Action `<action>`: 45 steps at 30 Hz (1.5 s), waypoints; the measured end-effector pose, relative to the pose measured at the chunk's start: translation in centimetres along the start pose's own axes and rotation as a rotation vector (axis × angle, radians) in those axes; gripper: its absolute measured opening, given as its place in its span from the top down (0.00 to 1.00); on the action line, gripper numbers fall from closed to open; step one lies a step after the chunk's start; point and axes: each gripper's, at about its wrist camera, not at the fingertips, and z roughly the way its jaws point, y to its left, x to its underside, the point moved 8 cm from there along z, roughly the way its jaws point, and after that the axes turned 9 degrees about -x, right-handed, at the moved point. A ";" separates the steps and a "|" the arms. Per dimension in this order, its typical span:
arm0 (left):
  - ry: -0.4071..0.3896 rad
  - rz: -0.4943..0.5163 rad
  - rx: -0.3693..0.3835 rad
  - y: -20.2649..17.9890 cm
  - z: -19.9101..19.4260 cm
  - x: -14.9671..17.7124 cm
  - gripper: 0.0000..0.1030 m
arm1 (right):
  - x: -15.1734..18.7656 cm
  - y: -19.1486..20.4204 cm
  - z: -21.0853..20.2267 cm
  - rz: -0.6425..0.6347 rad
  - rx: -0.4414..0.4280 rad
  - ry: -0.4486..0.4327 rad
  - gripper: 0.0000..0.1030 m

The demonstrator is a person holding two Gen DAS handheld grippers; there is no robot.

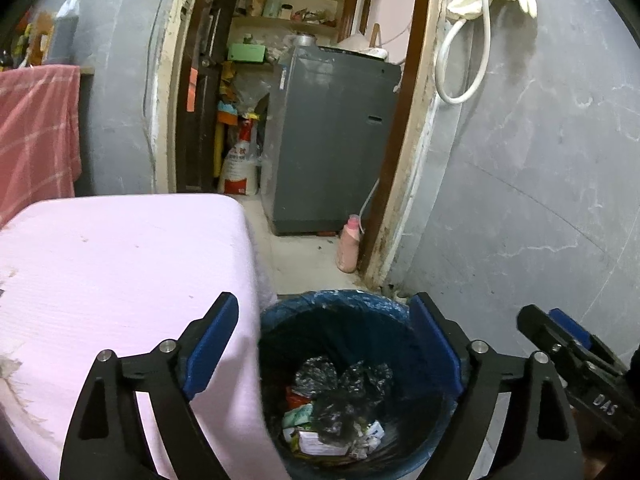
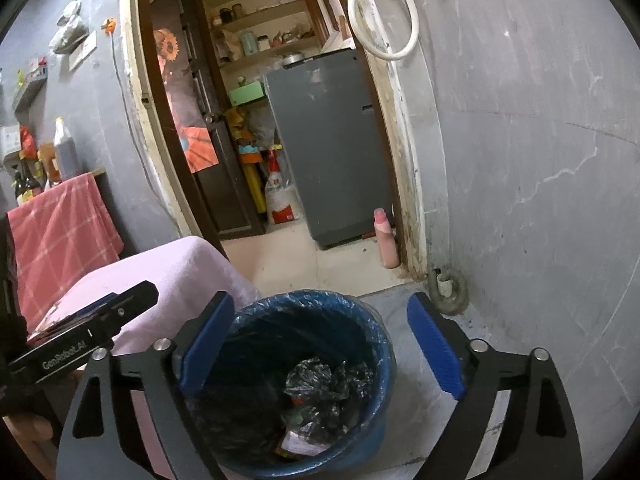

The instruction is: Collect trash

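Note:
A blue trash bin (image 1: 360,304) with a plastic liner stands on the floor below both grippers; it also shows in the right wrist view (image 2: 380,360). Crumpled black bags and paper wrappers (image 1: 336,412) lie at its bottom, also seen in the right wrist view (image 2: 320,392). My left gripper (image 1: 324,340) is open and empty above the bin. My right gripper (image 2: 320,340) is open and empty above the bin too. The right gripper shows at the right edge of the left wrist view (image 1: 576,352); the left gripper shows at the left of the right wrist view (image 2: 88,328).
A table with a pink cloth (image 1: 120,280) stands left of the bin. A grey wall (image 1: 540,200) is at right. Ahead, a doorway leads to a grey washing machine (image 1: 332,140), a pink bottle (image 1: 350,244) and cluttered shelves (image 1: 288,0).

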 end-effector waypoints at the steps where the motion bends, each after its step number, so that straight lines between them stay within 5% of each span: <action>1: -0.004 0.003 -0.005 0.2 -0.2 0.0 0.14 | -0.1 0.2 -0.2 -0.003 0.001 -0.004 0.03; 21: -0.090 -0.023 -0.035 5.6 -8.3 0.1 0.07 | -0.2 5.8 -6.1 -0.033 0.023 -0.097 0.00; 45: -0.132 -0.021 -0.035 11.1 -19.4 3.8 0.07 | 3.9 14.4 -15.3 -0.088 0.050 -0.133 0.00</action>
